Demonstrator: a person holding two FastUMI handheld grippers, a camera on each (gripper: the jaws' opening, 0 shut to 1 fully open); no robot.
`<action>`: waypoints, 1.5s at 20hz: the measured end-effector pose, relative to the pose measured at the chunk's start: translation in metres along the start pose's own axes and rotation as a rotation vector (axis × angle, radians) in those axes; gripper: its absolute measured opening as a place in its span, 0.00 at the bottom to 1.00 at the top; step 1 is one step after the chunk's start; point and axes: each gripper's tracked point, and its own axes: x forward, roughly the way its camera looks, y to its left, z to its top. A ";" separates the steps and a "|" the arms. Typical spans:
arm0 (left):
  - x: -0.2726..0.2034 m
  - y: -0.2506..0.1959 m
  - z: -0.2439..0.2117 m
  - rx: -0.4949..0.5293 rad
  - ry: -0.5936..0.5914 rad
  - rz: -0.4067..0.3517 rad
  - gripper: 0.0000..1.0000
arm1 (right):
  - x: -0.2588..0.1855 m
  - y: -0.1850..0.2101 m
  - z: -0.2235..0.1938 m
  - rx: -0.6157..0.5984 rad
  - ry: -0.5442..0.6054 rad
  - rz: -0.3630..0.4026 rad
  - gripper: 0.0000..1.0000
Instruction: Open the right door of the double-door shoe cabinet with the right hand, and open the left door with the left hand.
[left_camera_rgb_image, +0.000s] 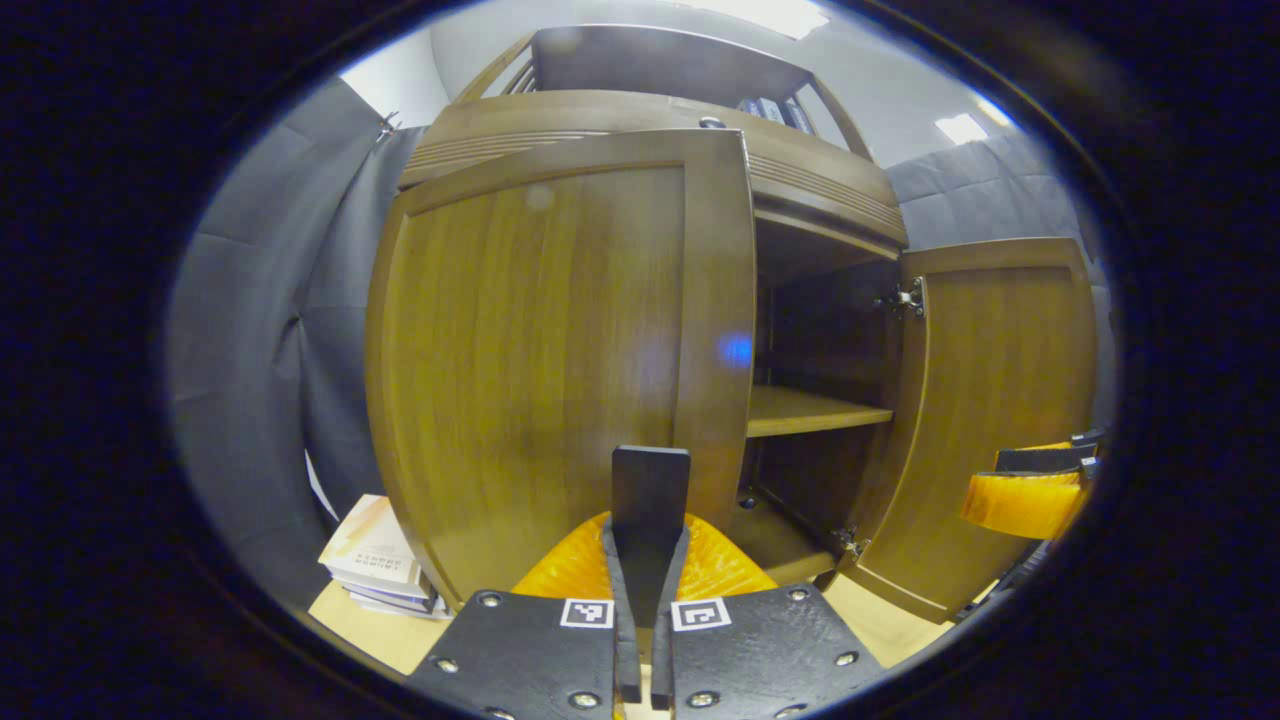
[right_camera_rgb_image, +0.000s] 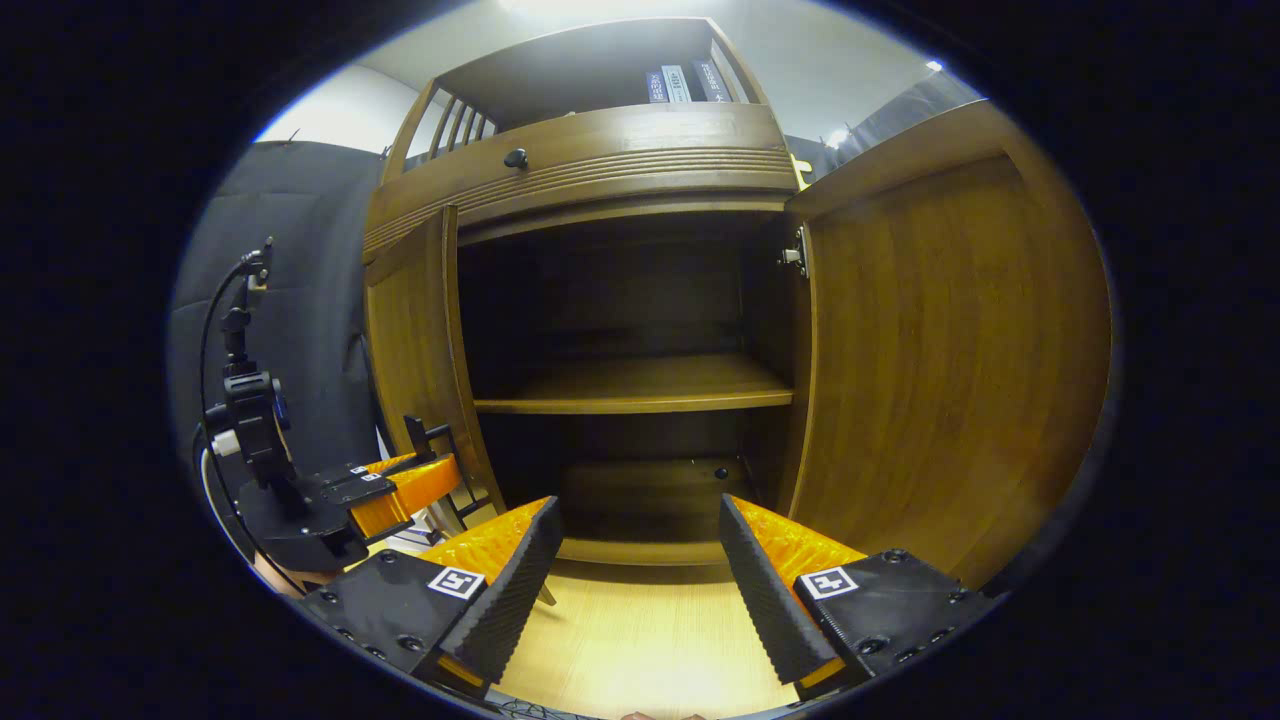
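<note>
Both doors of the cabinet (right_camera_rgb_image: 600, 150) stand open here, so the job looks all but done. The right door (right_camera_rgb_image: 950, 340) is swung wide, hinge (right_camera_rgb_image: 797, 255) showing at its top inner corner. The left door (left_camera_rgb_image: 560, 360) stands out from the frame, seen edge-on in the right gripper view (right_camera_rgb_image: 415, 350).

The left gripper (left_camera_rgb_image: 648, 500) sits just in front of the left door's free edge, fingers pressed flat together, clenched on nothing I can make out. My guess: it hooked or pushed that edge and the door is short of its full swing, so it hangs close to carry on. Whether the tips touch the wood I cannot tell.

The right gripper (right_camera_rgb_image: 635, 560) hangs released, jaws spread wide, low before the open middle and apart from its door. That reads as let go, job finished on that side.

Inside: one shelf (right_camera_rgb_image: 640, 385) across the middle, bare, dark behind. A small knob (right_camera_rgb_image: 516, 157) sits on the band above the doors, and books (right_camera_rgb_image: 685, 82) stand up top. More books (left_camera_rgb_image: 380, 560) lie stacked on the desk (right_camera_rgb_image: 640, 640) beside the left door, on its outer side; they could stop it if it swings much wider. A camera stand (right_camera_rgb_image: 245, 400) rises behind the left gripper.
</note>
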 end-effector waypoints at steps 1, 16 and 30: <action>-0.007 0.002 -0.001 -0.001 -0.003 0.001 0.07 | -0.003 0.002 -0.002 0.000 0.004 0.001 0.99; -0.082 0.047 -0.001 0.011 -0.038 -0.028 0.08 | -0.035 0.018 0.004 0.029 -0.079 -0.052 0.94; -0.145 0.122 0.003 0.013 -0.090 0.024 0.07 | -0.049 0.034 -0.012 0.021 -0.051 -0.034 0.93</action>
